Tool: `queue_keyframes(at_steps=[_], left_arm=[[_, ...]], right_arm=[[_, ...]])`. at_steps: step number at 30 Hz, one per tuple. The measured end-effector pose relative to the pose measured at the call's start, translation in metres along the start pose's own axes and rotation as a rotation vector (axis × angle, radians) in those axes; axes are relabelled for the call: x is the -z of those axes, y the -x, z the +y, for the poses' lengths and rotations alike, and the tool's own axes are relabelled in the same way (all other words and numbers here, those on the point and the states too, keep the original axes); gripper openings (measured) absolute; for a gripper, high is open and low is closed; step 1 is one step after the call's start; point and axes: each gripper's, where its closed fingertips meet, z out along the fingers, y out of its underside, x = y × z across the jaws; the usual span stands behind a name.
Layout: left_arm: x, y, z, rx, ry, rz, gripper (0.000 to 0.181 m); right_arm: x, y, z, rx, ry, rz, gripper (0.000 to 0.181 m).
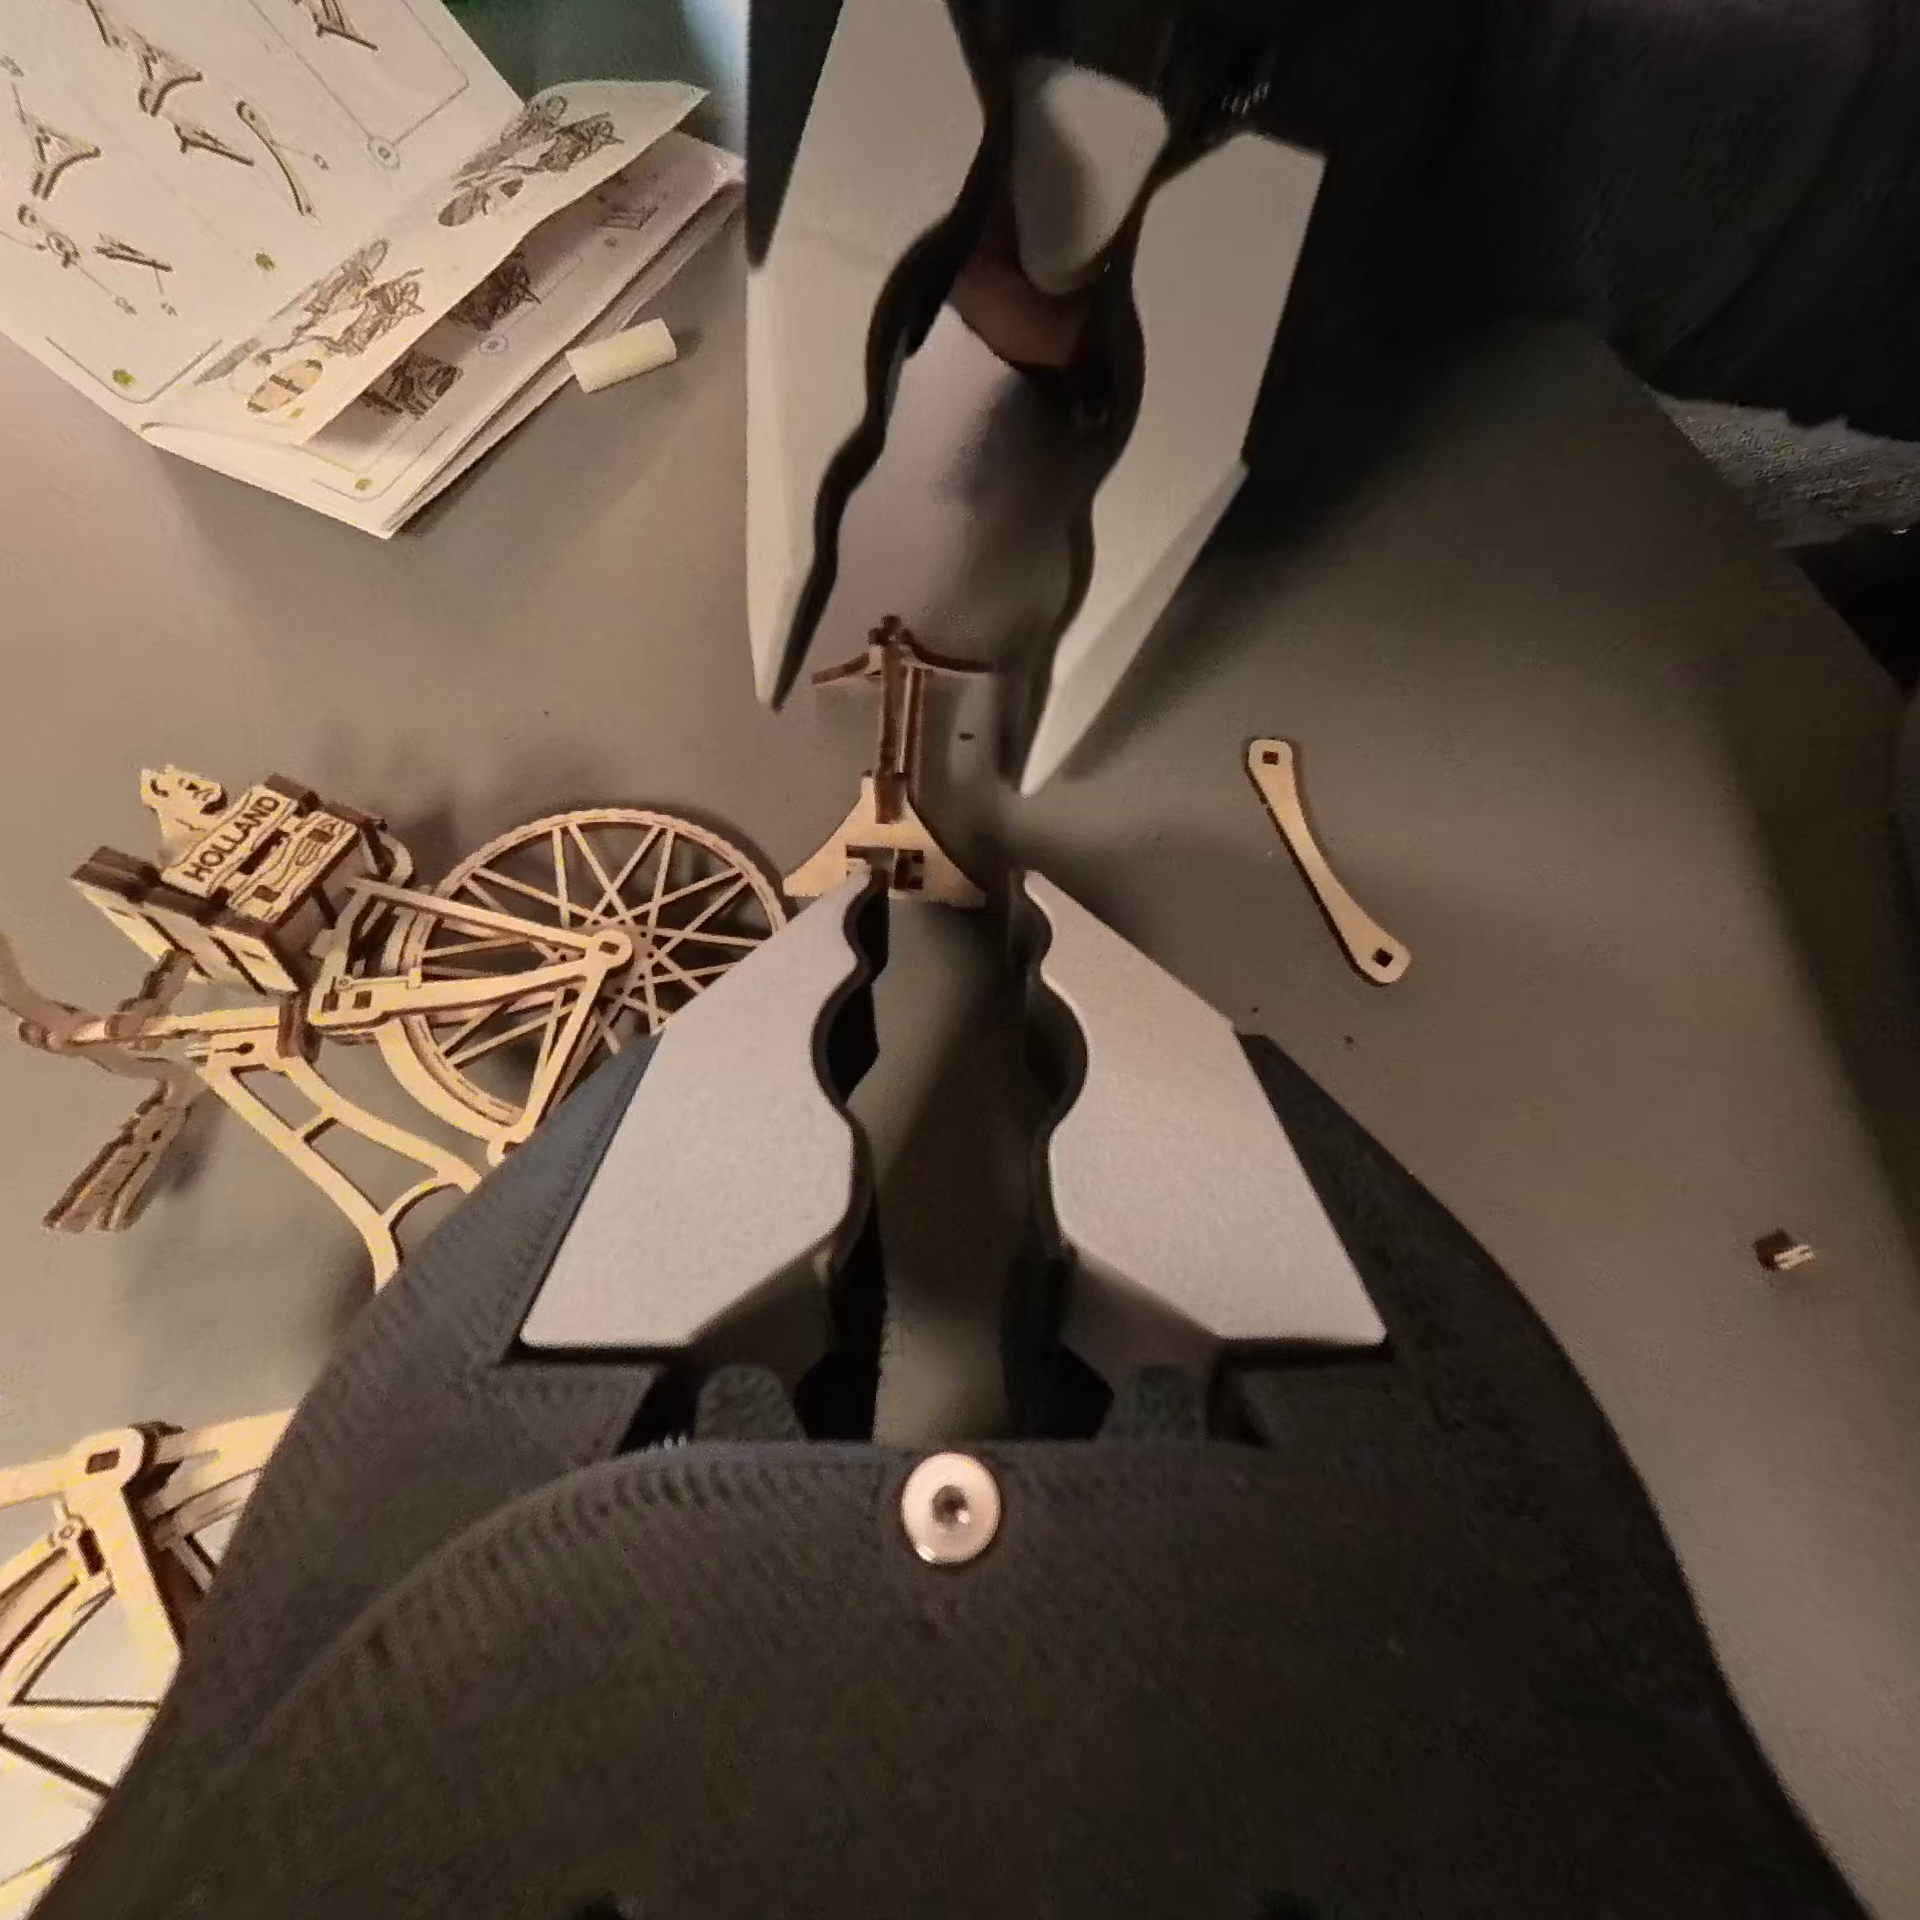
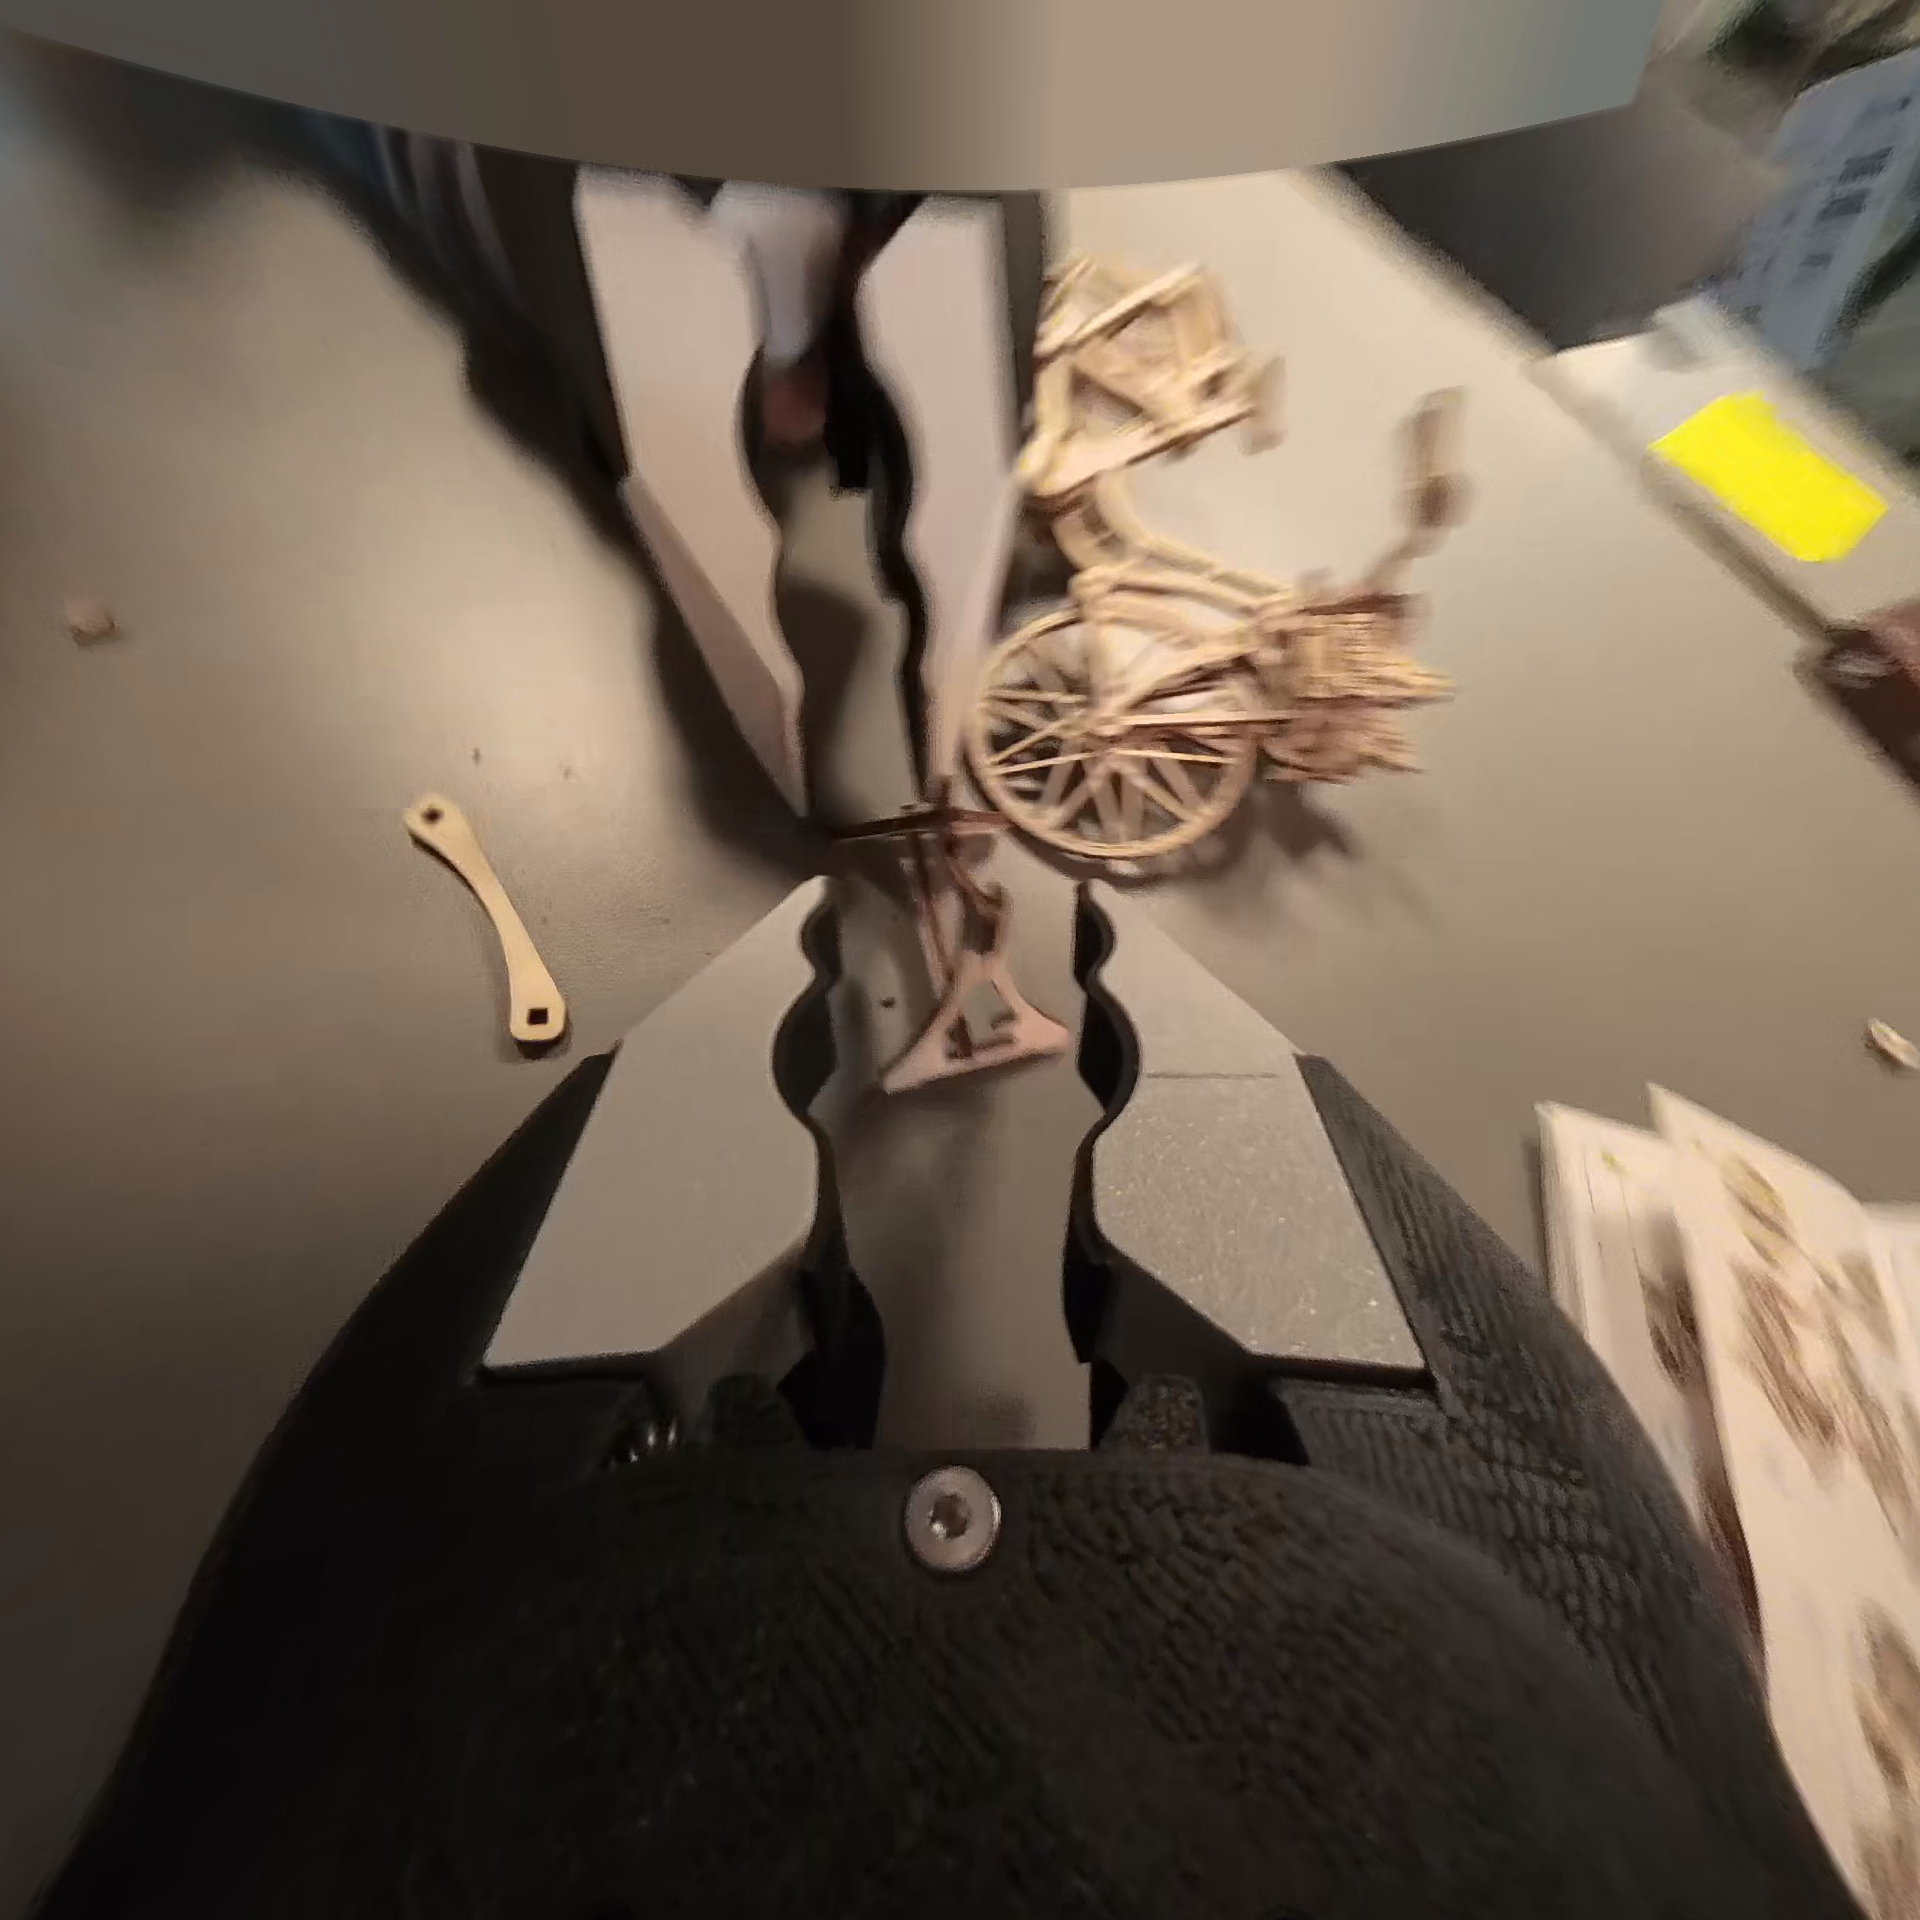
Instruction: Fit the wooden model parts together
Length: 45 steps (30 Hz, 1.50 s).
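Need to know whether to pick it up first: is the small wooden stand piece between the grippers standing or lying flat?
Lying flat: the small wooden stand piece rests sideways on the table, between both open grippers.

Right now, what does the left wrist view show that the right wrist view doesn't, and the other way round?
Only the left view: a second wooden assembly at its lower left edge and a white roll by the booklet.

Only the right view: a yellow patch at the table's far edge, blurred.

Both: the small forked piece between the two open tongs, left and right, the bicycle model, the curved strip and a small block.
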Motion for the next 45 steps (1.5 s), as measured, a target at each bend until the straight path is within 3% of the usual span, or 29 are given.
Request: queue_keyframes(at_steps=[8, 13, 21, 26, 30, 37, 41, 45], left_arm=[[-0.001, -0.001, 0.001, -0.018, 0.011, -0.003, 0.023], [-0.001, -0.001, 0.001, -0.023, 0.010, -0.006, 0.023], [-0.002, 0.002, 0.002, -0.002, 0.019, -0.017, 0.023], [0.005, 0.009, -0.007, 0.039, -0.057, -0.030, 0.048], [-0.001, 0.009, -0.002, -0.007, -0.003, -0.005, 0.063], [-0.006, 0.004, 0.002, -0.104, 0.035, 0.002, 0.055], [-0.009, 0.007, 0.002, -0.088, 0.043, 0.028, 0.049], [-0.010, 0.004, 0.003, -0.075, 0.052, 0.085, 0.040]], right_arm=[[-0.017, 0.005, 0.004, -0.046, 0.072, -0.137, 0.034], [-0.017, 0.007, 0.004, -0.030, 0.074, -0.139, 0.018], [-0.017, 0.009, 0.004, -0.029, 0.076, -0.153, 0.011], [-0.017, 0.009, 0.004, -0.052, 0.077, -0.170, 0.011], [-0.014, 0.005, 0.000, -0.103, 0.043, -0.178, 0.022], [-0.011, 0.008, 0.007, -0.179, 0.123, -0.207, 0.026], [-0.004, 0.001, 0.006, -0.096, 0.190, -0.116, 0.031], [0.012, -0.009, 0.000, -0.153, 0.045, -0.043, 0.039]])
